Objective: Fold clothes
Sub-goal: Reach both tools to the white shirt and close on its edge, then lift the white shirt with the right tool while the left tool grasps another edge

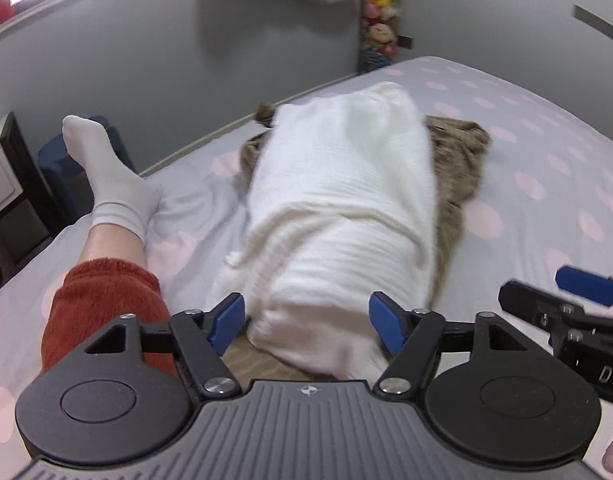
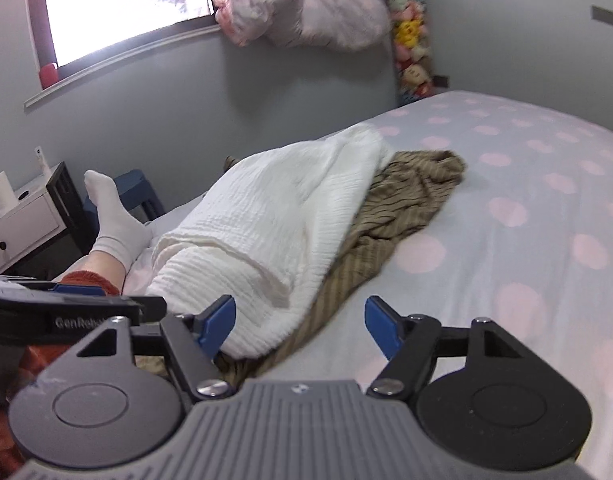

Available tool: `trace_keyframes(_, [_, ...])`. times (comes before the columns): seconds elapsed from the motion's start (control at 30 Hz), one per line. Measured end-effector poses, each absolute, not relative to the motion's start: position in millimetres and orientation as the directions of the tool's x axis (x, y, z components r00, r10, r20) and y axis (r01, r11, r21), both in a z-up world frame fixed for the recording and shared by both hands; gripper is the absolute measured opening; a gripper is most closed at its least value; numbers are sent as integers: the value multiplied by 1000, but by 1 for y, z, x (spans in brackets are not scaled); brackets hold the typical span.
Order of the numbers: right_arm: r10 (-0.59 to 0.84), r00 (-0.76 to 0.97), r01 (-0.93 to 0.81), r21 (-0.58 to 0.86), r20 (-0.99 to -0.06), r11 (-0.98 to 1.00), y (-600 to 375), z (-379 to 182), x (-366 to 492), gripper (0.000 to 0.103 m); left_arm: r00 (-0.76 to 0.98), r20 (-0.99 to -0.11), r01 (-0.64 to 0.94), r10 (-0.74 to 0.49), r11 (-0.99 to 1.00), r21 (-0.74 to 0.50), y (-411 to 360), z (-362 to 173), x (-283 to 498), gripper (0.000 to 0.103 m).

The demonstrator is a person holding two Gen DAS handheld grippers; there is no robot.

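A white crinkled garment lies in a long bundle on the bed, on top of a brown striped garment. My left gripper is open, its blue pads on either side of the white garment's near end, not closed on it. My right gripper is open just right of the same end, above the brown garment's edge and the sheet. The white garment also shows in the right wrist view. The right gripper's fingers appear at the right edge of the left wrist view.
The bed has a grey sheet with pink dots. The person's leg in a white sock and rust trouser cuff rests at the left. A white and black nightstand, a window and hanging plush toys lie beyond.
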State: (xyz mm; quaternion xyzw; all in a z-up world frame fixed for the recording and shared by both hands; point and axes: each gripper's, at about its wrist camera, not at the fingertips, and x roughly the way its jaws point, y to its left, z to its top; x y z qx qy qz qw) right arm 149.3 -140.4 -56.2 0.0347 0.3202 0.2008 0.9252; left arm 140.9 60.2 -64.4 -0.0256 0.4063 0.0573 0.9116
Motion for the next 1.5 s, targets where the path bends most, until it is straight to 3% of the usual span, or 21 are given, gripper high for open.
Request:
trace_keyframes(0.23, [431, 659, -431, 160, -616, 888, -100, -82, 209, 66, 635, -768, -137, 80, 991, -10, 90, -80, 190, 61])
trace_keyframes(0.33, [451, 646, -457, 162, -616, 875, -84, -89, 228, 62, 640, -766, -127, 60, 992, -28, 93, -85, 202, 51])
trace_keyframes(0.43, [475, 623, -469, 189, -622, 863, -73, -94, 243, 30, 641, -768, -118, 2, 988, -96, 94, -86, 211, 29])
trace_keyframes(0.47, [477, 624, -466, 195, -619, 863, -73, -93, 245, 18, 643, -766, -119, -13, 986, -116, 95, -85, 211, 27])
trace_keyframes(0.6, [434, 681, -411, 184, -590, 893, -101, -76, 230, 7, 656, -753, -89, -53, 985, -147, 91, -75, 205, 27])
trace_keyframes(0.97, [195, 865, -158, 116, -463, 980, -219, -11, 158, 6, 711, -691, 25, -131, 987, -161, 39, -19, 151, 29])
trace_keyframes(1.13, [22, 911, 30, 120, -412, 992, -298, 15, 96, 5, 720, -673, 83, -171, 983, -161, 15, 1, 125, 29])
trace_keyframes(1.5, [-427, 818, 472, 24, -386, 881, -455, 36, -44, 5, 724, -655, 233, -219, 970, -66, -37, 20, 93, 29])
